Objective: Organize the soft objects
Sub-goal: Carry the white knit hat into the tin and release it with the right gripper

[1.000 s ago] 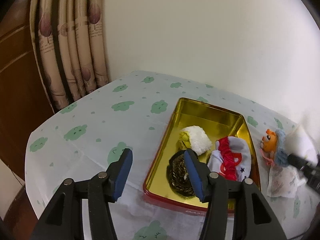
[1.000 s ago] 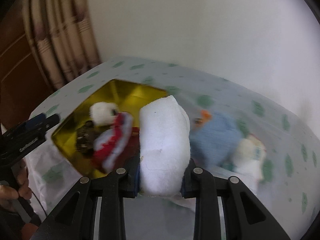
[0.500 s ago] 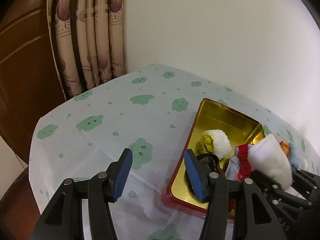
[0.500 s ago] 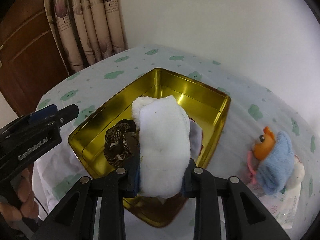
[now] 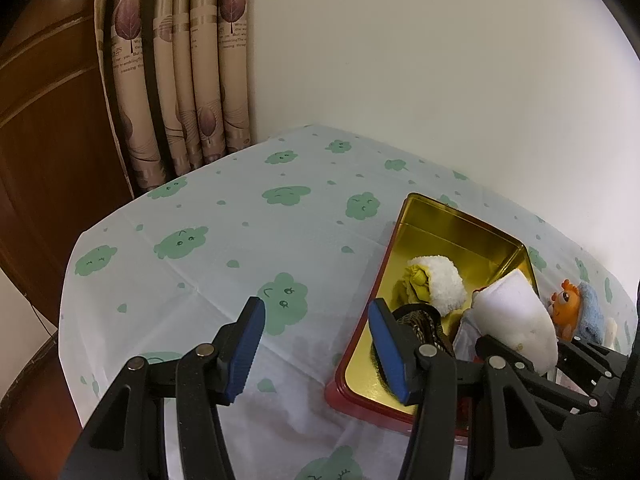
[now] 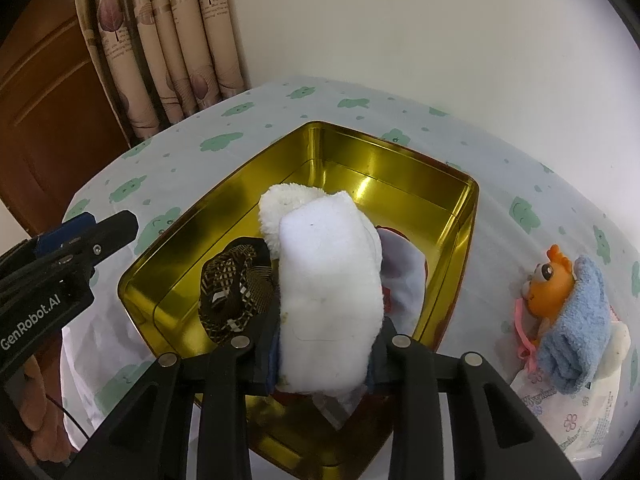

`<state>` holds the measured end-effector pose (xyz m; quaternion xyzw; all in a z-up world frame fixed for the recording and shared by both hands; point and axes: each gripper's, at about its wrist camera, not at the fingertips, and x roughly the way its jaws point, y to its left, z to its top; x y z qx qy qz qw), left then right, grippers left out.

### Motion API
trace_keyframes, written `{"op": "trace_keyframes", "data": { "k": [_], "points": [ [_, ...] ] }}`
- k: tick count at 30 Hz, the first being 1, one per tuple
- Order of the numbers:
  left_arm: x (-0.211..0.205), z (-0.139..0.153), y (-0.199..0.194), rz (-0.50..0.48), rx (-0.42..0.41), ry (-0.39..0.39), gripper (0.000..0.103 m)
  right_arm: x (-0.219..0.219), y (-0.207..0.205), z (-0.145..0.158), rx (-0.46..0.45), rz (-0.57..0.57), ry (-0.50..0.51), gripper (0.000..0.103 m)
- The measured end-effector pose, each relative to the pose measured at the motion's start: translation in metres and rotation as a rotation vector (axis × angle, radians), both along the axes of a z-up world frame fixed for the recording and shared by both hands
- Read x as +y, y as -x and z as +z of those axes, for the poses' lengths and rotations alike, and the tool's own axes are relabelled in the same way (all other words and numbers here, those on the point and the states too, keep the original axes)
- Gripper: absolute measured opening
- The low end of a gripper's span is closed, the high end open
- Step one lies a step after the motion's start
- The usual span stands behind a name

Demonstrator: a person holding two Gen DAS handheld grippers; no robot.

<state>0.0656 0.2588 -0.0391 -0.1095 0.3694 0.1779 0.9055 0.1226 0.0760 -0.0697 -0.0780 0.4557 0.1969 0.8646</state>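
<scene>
My right gripper (image 6: 322, 354) is shut on a white folded cloth (image 6: 328, 292) and holds it over the gold tin (image 6: 466, 216), also seen in the left wrist view (image 5: 456, 222). In the tin lie a fluffy white-and-yellow roll (image 5: 438, 284), a brown checked cloth (image 6: 232, 284) and a white-and-red cloth (image 6: 404, 276). The white cloth also shows in the left wrist view (image 5: 516, 312). My left gripper (image 5: 316, 350) is open and empty, low at the tin's left front edge.
An orange toy wrapped in a blue towel (image 6: 576, 312) lies on a tissue pack (image 6: 576, 420) right of the tin. The table has a white cover with green clouds (image 5: 224, 240). Curtains (image 5: 180, 72) and a wooden door stand at the back left.
My right gripper has carried the white cloth left from beside the orange toy to above the tin. My left gripper has drawn back and left of the tin, still open.
</scene>
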Motion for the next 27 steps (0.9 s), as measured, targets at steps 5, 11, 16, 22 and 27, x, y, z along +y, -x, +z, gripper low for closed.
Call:
{"op": "trace_keyframes", "data": {
  "k": [5, 11, 16, 22, 27],
  "points": [
    [0.000, 0.000, 0.000, -0.003, -0.001, -0.003, 0.055, 0.002, 0.001, 0.000, -0.021, 0.000, 0.012, 0.040],
    [-0.001, 0.000, 0.000, -0.011, 0.001, -0.011, 0.055, -0.001, 0.005, 0.003, -0.037, -0.007, 0.012, 0.060],
    [-0.002, -0.001, -0.002, -0.017, 0.003, -0.023, 0.055, -0.006, 0.012, 0.012, -0.062, -0.004, 0.015, 0.061],
    [-0.006, 0.000, -0.002, -0.028, 0.003, -0.041, 0.055, -0.024, 0.023, 0.026, -0.075, -0.027, -0.021, 0.061],
    [-0.009, 0.001, -0.002, -0.031, 0.007, -0.053, 0.055, -0.049, 0.036, 0.037, -0.094, -0.058, -0.028, 0.061]
  ]
}}
